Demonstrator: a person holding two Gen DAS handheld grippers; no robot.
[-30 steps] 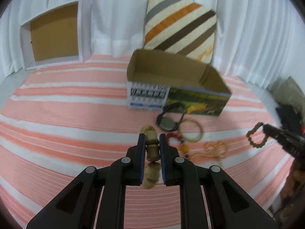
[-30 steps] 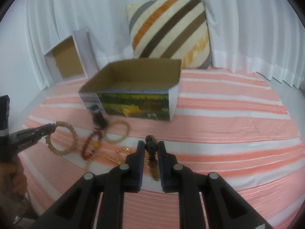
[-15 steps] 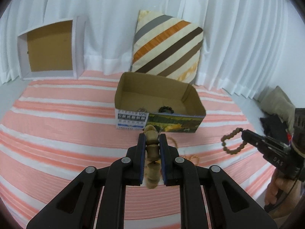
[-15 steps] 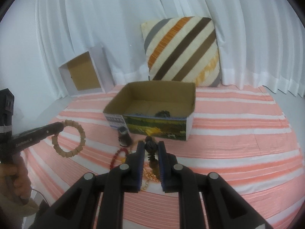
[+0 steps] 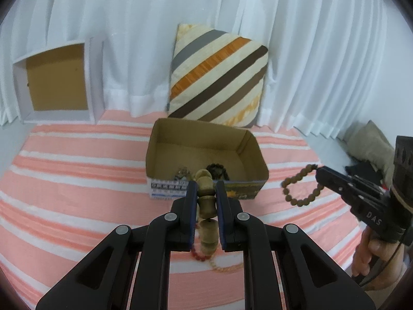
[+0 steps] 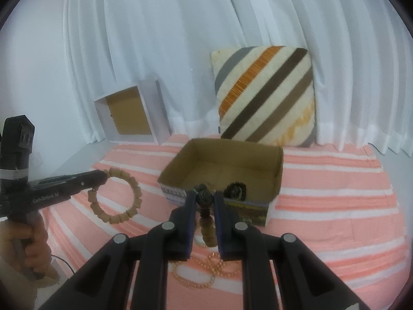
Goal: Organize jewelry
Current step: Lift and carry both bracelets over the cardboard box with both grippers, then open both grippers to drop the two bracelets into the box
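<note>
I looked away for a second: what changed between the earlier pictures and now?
Both grippers rose and drew back from the jewelry on the striped cloth. The left gripper kept its light bead bracelet, the right gripper its dark bead bracelet. The cardboard box stayed put.

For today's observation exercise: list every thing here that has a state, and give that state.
Left gripper: shut on chunky tan wooden-bead bracelet.
Right gripper: shut on small dark-brown bead bracelet.
Open-topped cardboard box: upright, holding a few pieces.
Gold chain: loose on striped cloth.
</note>
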